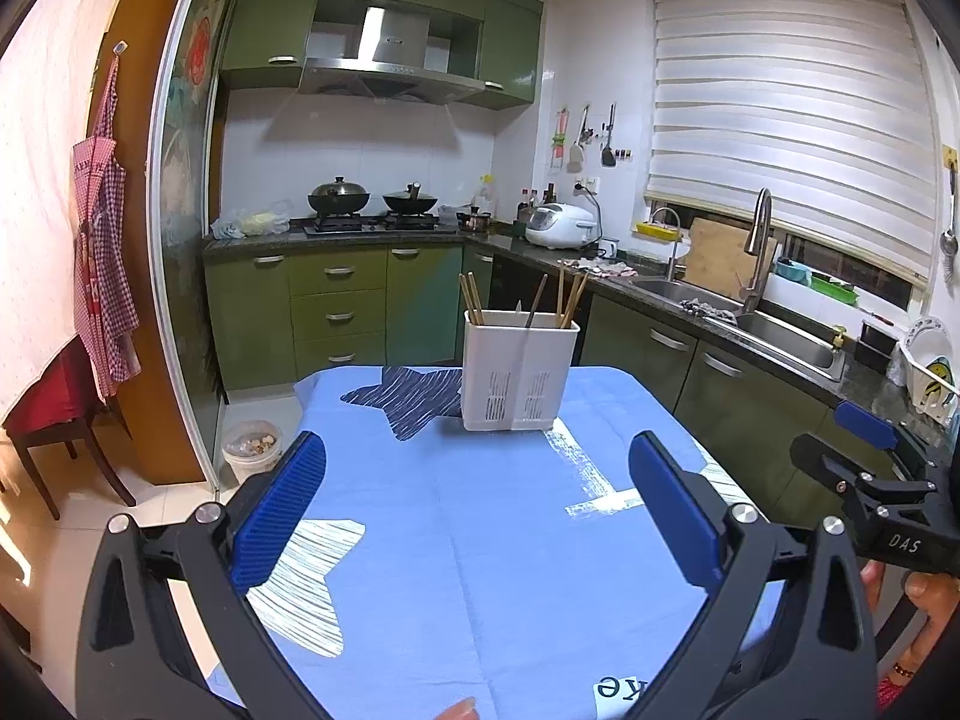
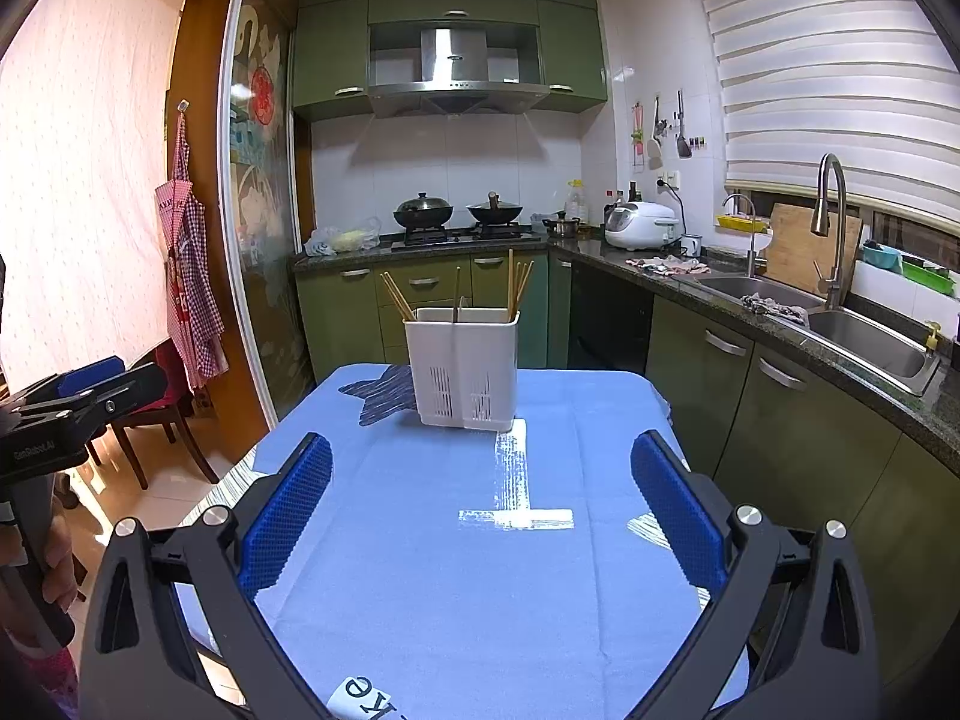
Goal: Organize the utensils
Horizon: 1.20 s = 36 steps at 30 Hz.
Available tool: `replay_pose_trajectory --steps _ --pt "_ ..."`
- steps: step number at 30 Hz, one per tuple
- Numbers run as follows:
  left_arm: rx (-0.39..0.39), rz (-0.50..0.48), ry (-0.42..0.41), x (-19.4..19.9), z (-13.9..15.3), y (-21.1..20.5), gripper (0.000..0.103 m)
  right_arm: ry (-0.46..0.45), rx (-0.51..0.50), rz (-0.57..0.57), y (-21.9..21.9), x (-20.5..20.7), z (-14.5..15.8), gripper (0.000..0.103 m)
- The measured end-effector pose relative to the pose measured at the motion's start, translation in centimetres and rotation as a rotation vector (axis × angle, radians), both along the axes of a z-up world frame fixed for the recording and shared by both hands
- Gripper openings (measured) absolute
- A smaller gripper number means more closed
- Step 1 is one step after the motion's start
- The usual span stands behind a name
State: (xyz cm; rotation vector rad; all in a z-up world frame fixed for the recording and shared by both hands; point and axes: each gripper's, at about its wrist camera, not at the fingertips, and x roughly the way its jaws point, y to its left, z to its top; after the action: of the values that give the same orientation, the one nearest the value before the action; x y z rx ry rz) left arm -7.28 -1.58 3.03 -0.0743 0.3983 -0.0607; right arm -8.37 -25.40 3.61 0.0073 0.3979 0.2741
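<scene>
A white slotted utensil holder [image 1: 517,373] [image 2: 463,367] stands upright at the far end of the blue tablecloth [image 1: 480,540] [image 2: 456,570]. Wooden chopsticks [image 1: 471,299] [image 2: 396,295] and a dark-handled utensil [image 1: 536,302] stick out of its top. My left gripper [image 1: 480,468] hovers open over the near part of the table, nothing between its blue pads. My right gripper [image 2: 480,468] is also open and empty, likewise well short of the holder. The right gripper also shows at the right edge of the left wrist view [image 1: 870,468], the left one at the left edge of the right wrist view [image 2: 90,390].
A green kitchen counter [image 1: 780,324] with a double sink [image 2: 864,342] runs along the right. A stove with two woks [image 1: 372,201] and a rice cooker [image 2: 641,225] sit at the back. A wooden chair [image 1: 54,420] and a bucket [image 1: 252,450] stand on the floor at left.
</scene>
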Motion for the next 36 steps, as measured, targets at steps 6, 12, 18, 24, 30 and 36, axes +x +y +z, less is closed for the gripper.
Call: replay_pose_trajectory --steps 6,12,18,24,30,36 --pt "0.010 0.002 0.006 0.2 0.0 0.0 0.096 0.000 0.002 0.001 -0.1 0.0 0.0 0.098" --pt "0.015 0.008 0.006 0.3 -0.1 0.0 0.096 0.000 0.001 0.002 -0.1 0.0 0.0 0.098" --pt "0.012 0.011 0.002 0.3 0.0 0.2 0.096 0.000 0.001 0.001 -0.1 0.0 0.1 0.099" --pt "0.025 0.014 0.005 0.4 0.0 0.3 0.096 0.001 0.001 0.001 -0.1 0.0 0.0 0.098" --pt "0.029 0.009 0.013 0.5 0.1 0.3 0.096 0.005 -0.001 0.003 0.1 0.1 -0.7 0.099" --pt "0.033 0.010 0.026 0.9 0.1 0.4 0.096 0.012 -0.004 0.003 0.2 0.3 -1.5 0.098"
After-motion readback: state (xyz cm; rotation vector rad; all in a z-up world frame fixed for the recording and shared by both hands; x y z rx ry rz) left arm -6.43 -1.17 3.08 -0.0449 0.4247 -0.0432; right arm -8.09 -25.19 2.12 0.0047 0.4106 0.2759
